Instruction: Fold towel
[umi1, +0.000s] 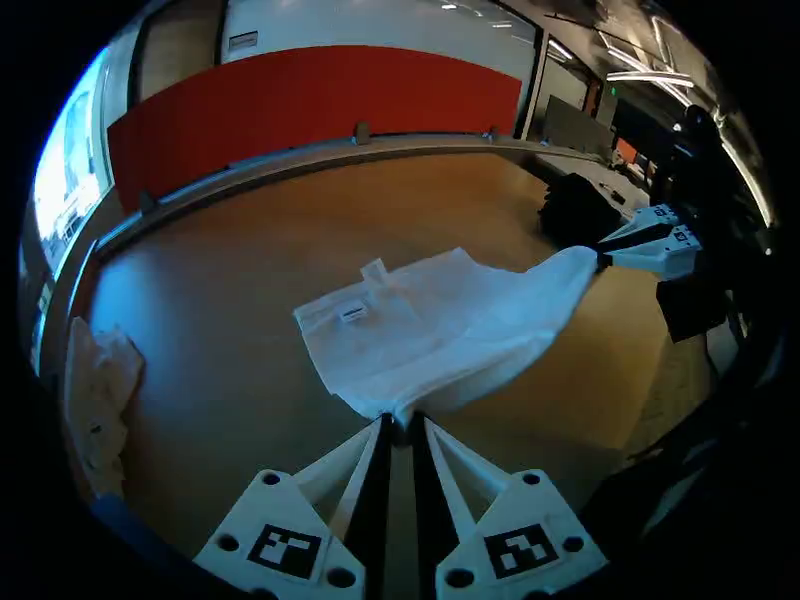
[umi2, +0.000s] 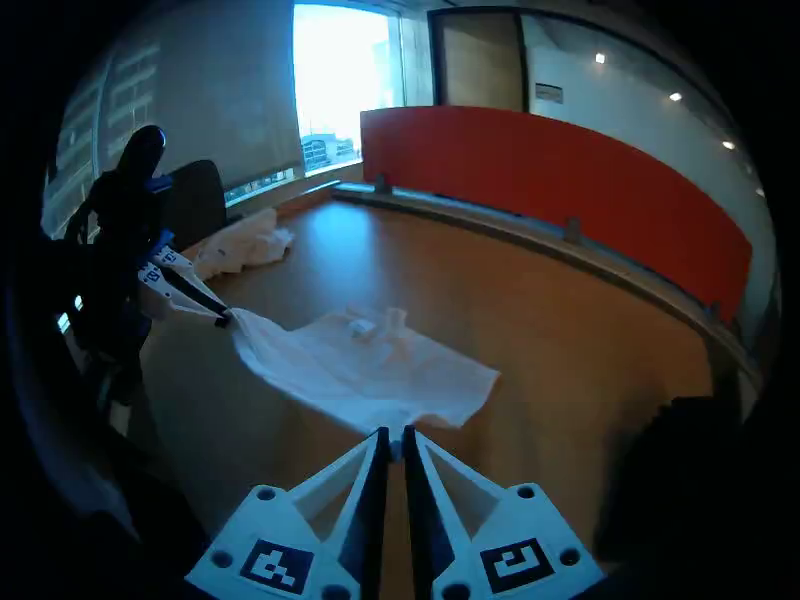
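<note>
White towel lies spread mid-bench. Your L gripper has its jaws pressed together on the near corner; your R gripper pinches the opp. corner likewise. Crumpled cloth sits at the bench edge, well apart.

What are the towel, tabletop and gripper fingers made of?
The towel looks like thin white cloth, matte: it creases and drapes. The tabletop: wood or wood-look laminate, smooth, slight sheen; can't tell which. The left gripper fingers: white matte rigid plastic, likely.
</note>
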